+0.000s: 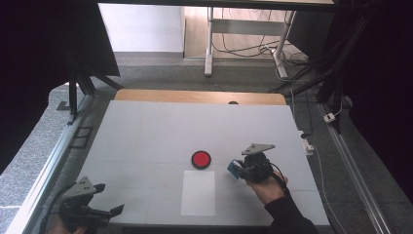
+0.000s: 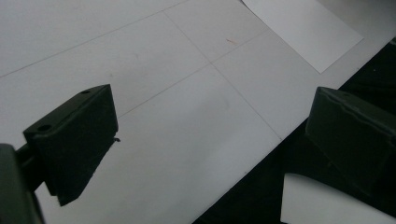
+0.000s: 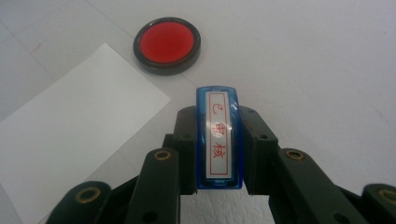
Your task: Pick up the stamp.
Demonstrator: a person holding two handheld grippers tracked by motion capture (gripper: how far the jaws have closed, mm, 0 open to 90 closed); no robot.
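My right gripper [image 3: 218,119] is shut on a narrow blue stamp [image 3: 218,135] with a white label and red characters, its jaws pressing both long sides. In the high view the same right gripper [image 1: 241,168] holds the blue stamp [image 1: 234,168] just right of a round red ink pad in a black case [image 1: 201,159]. That ink pad [image 3: 167,44] lies open ahead and left of the stamp. A white sheet of paper [image 1: 198,193] lies below the pad, and its corner [image 3: 70,135] reaches left of the jaws. My left gripper [image 1: 108,200] rests open at the table's front left corner, nothing between its jaws [image 2: 210,140].
The white table top [image 1: 146,131] ends in a wooden strip at the far edge [image 1: 199,97]. The front edge of the table [image 2: 261,158] runs right under my left gripper. Cables and a desk frame [image 1: 243,48] stand on the floor beyond.
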